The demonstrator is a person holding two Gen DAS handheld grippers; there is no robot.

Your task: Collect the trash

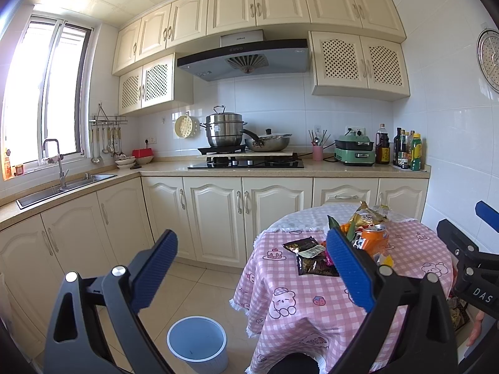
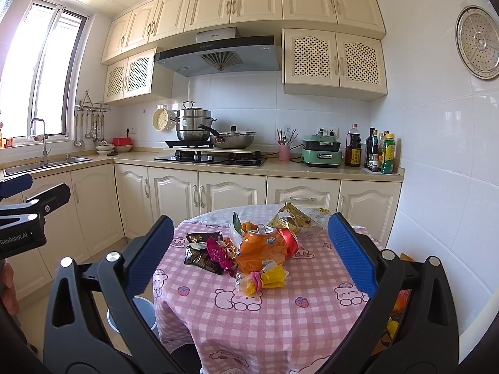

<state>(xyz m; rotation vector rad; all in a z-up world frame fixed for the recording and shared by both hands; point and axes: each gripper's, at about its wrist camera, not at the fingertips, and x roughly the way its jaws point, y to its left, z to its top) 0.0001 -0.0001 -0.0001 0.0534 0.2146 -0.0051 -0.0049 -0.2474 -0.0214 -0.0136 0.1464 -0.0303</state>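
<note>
Nothing had been picked up: both grippers hung spread wide and empty, short of the rubbish, so the step in hand looked like the approach before a first grasp. Nearest, the left gripper point(image 1: 252, 268) sat off the table's left edge, with the bin point(image 1: 197, 339) on the floor below it, open mouth up and seemingly empty. The right gripper point(image 2: 251, 255) faced the table point(image 2: 280, 318) squarely, its jaws framing the heap of trash at the middle of the pink checked cloth. At the heap's near edge lay yellow sweet wrappers point(image 2: 265, 279); just behind them the orange can point(image 2: 265, 249), crushed and on its side, its long axis running roughly left to right across the right wrist view, with the opened top tilted up and away toward the far side. A red can point(image 2: 288, 240) touched it on the right — little of it showed. To the left lay dark packets point(image 2: 199, 257) and a magenta wrapper point(image 2: 218, 254), flat and overlapping. Farthest back sat a gold bag point(image 2: 290, 216), crumpled. The next move, I judged, called for lowering the right gripper onto one piece — the orange can being the easiest — with the jaws set across its short width, then carrying it left and down to the bin.
</note>
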